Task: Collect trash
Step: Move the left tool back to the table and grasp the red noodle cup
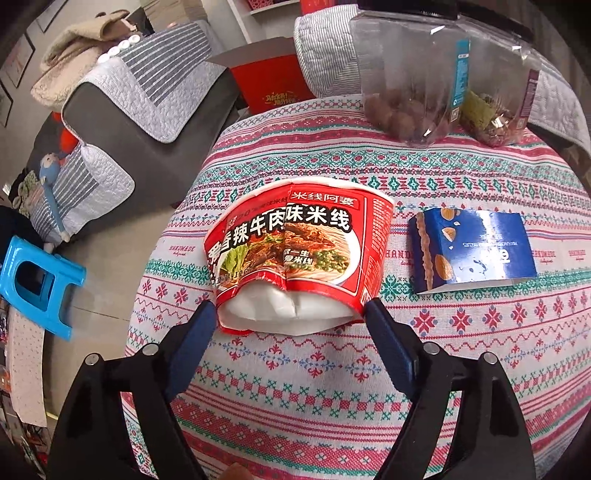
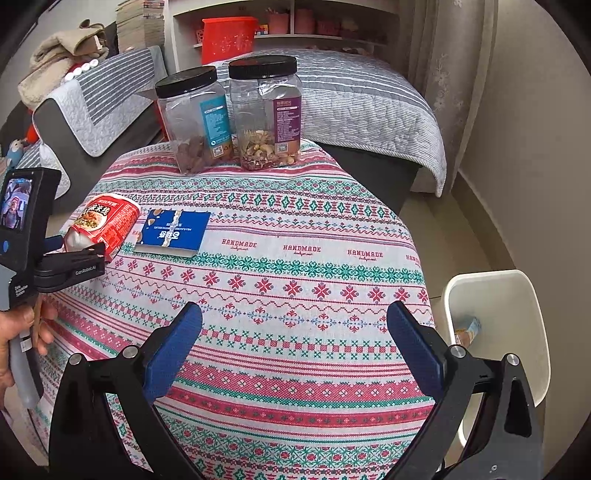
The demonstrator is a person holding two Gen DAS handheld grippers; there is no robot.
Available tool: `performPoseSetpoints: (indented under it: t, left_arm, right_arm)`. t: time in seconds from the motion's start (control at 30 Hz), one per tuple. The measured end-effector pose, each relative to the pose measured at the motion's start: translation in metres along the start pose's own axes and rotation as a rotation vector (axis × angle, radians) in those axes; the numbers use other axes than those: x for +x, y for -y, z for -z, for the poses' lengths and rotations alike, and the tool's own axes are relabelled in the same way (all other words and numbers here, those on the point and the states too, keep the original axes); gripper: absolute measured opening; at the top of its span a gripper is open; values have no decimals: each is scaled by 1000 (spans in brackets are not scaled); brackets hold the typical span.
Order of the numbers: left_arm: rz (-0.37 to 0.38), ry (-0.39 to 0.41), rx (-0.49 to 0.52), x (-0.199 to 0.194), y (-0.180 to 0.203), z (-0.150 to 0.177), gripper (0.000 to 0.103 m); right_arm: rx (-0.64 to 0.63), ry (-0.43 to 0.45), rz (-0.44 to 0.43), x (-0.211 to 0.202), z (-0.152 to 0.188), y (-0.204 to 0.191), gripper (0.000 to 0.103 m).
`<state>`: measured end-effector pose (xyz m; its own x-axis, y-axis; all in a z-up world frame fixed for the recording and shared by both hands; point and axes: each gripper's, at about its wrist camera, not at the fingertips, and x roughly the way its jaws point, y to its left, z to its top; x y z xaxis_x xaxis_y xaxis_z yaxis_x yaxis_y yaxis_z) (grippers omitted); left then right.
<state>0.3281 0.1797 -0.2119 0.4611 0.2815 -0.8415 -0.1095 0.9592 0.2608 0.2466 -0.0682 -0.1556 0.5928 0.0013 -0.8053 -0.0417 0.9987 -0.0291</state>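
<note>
- Soft, even daylight is filling both views, and nothing is casting a hard shadow on the patterned tablecloth (image 2: 280, 236).
- Glare is whitening the clear walls of the jars (image 1: 424, 74) in the left wrist view.
- Fisheye distortion is bending the table's edge into a bulge, and black vignette is closing in the corners.
- The middle of each frame is staying sharp; print on the crushed noodle cup (image 1: 299, 251) is reading clearly, while the far shelves (image 2: 295, 22) are softening.
</note>
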Motion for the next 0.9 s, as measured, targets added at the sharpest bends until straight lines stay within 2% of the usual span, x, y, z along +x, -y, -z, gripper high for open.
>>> performPoseSetpoints:
  t: [0.03,0.07,0.1,0.17,0.27,0.43,0.5,0.53,0.57,0.6,0.7,0.77,0.9]
  left_arm:
    - [11,-1,-10,-5,-3,3,68]
    - [2,-6,-14,-7,-6,5,2]
    - [0,-23,-35,-9,-11,8,4]
    - [65,-53,-73,-13,-19,13,3]
    - [48,-42,-58,-26,-24,24,3]
    - [85,-19,-55,-48,-25,31,3]
    - [97,-21,-65,-51,-24,30,8]
    - [100,-24,-73,-50,-26,29,31]
    - [104,-25,-84,-49,-27,26,67]
    - [105,-14,-103,-50,-28,24,77]
    - [116,1,-158,-46,-32,10,81]
    - [136,4,-213,-42,-34,0,94]
    - [126,-5,-258,-25,-27,-23,96]
  right_arm:
    - [-2,1,-2,-1,1,-1,96]
    - [-4,2,-4,-2,1,-1,96]
    - [-6,3,-7,-3,1,-2,96]
    - [-9,4,-9,-4,2,-2,96]
    - [-8,5,-16,-7,3,-3,96]
    - [-24,15,-21,-11,5,-8,96]
    - [-30,11,-21,-10,6,-10,96]
    - [-33,9,-19,-10,7,-11,96]
    - [-35,9,-16,-9,7,-12,96]
    - [-36,7,-13,-8,7,-12,96]
    - [-30,-2,-14,-5,7,-11,96]
    - [-27,-7,-16,-3,6,-10,96]
    - [-16,-21,-24,0,5,-8,96]
